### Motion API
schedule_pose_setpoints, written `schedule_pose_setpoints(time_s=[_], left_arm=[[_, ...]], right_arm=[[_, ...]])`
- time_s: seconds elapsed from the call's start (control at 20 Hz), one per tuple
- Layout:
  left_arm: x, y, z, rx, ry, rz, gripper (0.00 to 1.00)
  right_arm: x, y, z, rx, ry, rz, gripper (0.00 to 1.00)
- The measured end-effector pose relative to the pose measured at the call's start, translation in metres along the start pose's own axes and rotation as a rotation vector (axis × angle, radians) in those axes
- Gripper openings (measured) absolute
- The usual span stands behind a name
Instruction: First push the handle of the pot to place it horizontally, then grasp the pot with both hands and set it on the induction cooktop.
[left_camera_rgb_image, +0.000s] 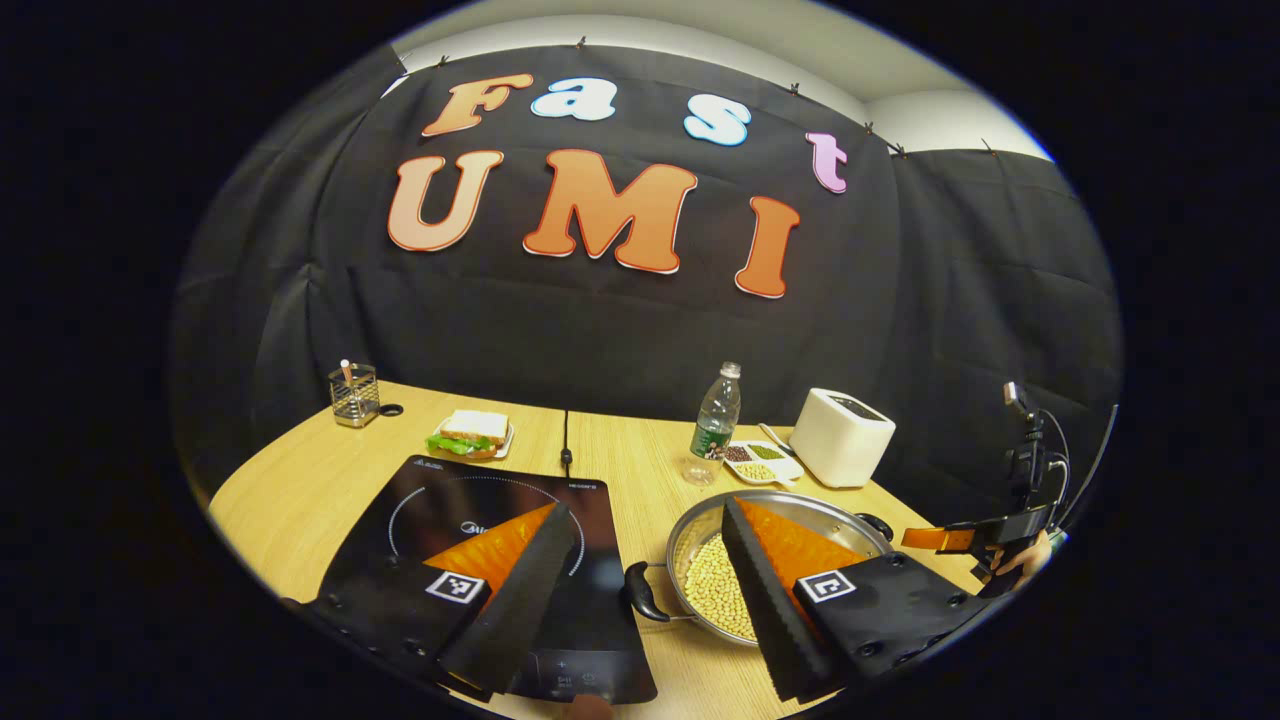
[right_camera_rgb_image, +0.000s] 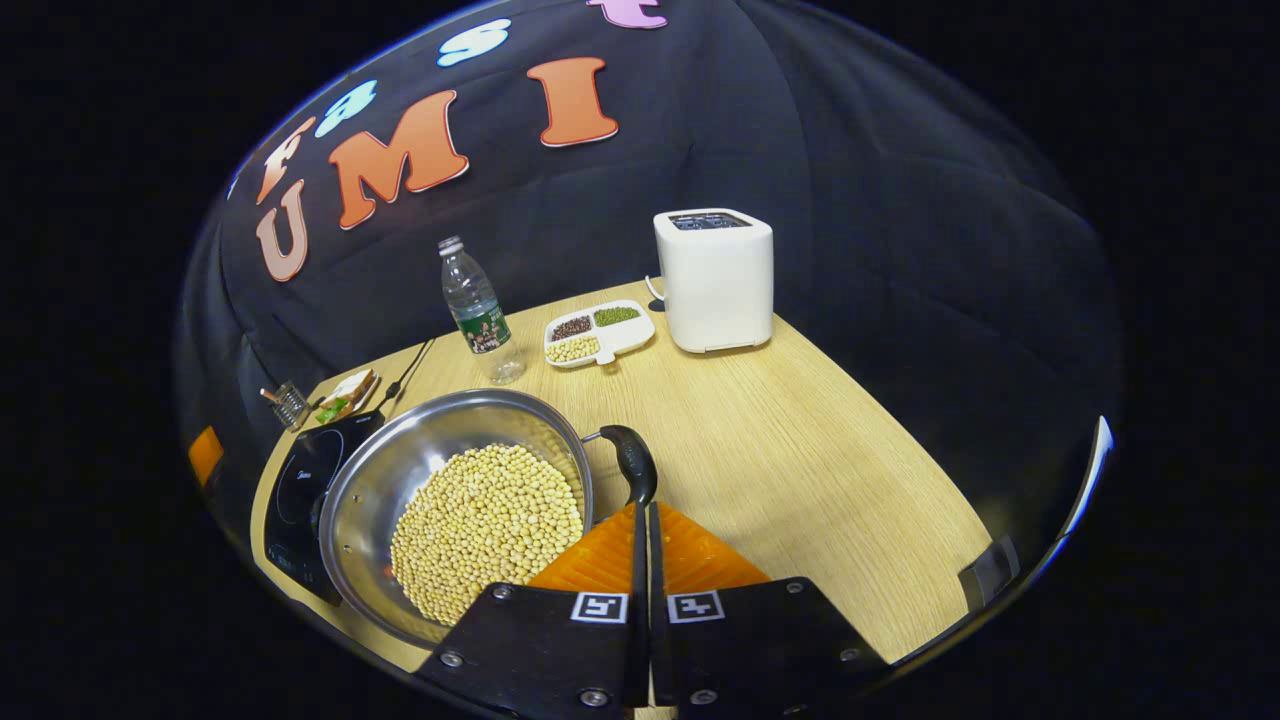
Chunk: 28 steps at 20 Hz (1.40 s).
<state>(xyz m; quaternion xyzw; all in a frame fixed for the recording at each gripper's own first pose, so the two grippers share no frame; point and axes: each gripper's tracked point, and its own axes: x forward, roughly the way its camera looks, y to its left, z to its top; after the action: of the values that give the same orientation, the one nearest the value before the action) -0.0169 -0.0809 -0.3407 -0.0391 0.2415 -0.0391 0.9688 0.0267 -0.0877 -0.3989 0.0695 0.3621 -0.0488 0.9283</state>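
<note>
The pot (right_camera_rgb_image: 455, 500), filled with beans, stands on the table just right of the induction cooktop (left_camera_rgb_image: 500, 560). The right gripper (right_camera_rgb_image: 643, 520), fingers closed together and empty, sits at the pot's right handle (right_camera_rgb_image: 632, 462): the handle-pushing step appears in hand. The left gripper (left_camera_rgb_image: 640, 560) is spread wide around the left handle (left_camera_rgb_image: 640, 592); next, both must clamp the handles and lift.

The pot (right_camera_rgb_image: 372, 480) is showing shiny, smooth bare metal, its wall catching reflections, with glossy dark plastic-looking handles (right_camera_rgb_image: 632, 462). Matt, pebbly dried beans (right_camera_rgb_image: 488, 530) are filling it. The counter (right_camera_rgb_image: 800, 440) is showing pale wood grain with a smooth, low sheen. The induction cooktop (left_camera_rgb_image: 470, 505) is gleaming like dark glass. The toaster (right_camera_rgb_image: 715, 280) is looking like smooth matt white plastic. The bottle (left_camera_rgb_image: 715, 420) is showing clear, glossy plastic. The booth wall (left_camera_rgb_image: 950, 300) is hanging as matt, creased black cloth.
</note>
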Motion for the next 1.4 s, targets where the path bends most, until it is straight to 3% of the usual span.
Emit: schedule_pose_setpoints(time_s=[0.25, 0.6, 0.7, 0.75, 0.85, 0.95, 1.15, 1.4], left_arm=[[0.017, -0.01, -0.045, -0.01, 0.093, -0.004, 0.98], [0.037, -0.014, -0.085, -0.008, 0.192, 0.011, 0.99], [0.045, -0.015, -0.093, -0.013, 0.212, 0.018, 0.99], [0.048, -0.015, -0.097, -0.018, 0.223, 0.02, 0.99], [0.053, -0.016, -0.103, -0.023, 0.245, 0.019, 0.99], [0.06, -0.018, -0.111, -0.018, 0.266, 0.013, 0.99], [0.069, -0.013, -0.122, -0.004, 0.297, 0.032, 0.99], [0.076, -0.004, -0.123, 0.012, 0.313, 0.071, 0.99]], right_arm=[[-0.003, 0.007, 0.01, 0.013, -0.042, 0.03, 0.02], [0.004, 0.011, 0.015, -0.012, -0.063, 0.038, 0.19], [0.01, 0.011, 0.018, -0.013, -0.07, 0.034, 0.33], [0.013, 0.009, 0.017, -0.019, -0.069, 0.031, 0.49], [0.022, 0.008, 0.016, -0.032, -0.058, 0.022, 0.7], [0.031, 0.007, 0.013, -0.037, -0.043, 0.015, 0.81], [0.047, 0.013, 0.012, -0.041, -0.029, 0.031, 0.94], [0.074, 0.018, 0.006, -0.035, 0.011, 0.035, 0.94]])
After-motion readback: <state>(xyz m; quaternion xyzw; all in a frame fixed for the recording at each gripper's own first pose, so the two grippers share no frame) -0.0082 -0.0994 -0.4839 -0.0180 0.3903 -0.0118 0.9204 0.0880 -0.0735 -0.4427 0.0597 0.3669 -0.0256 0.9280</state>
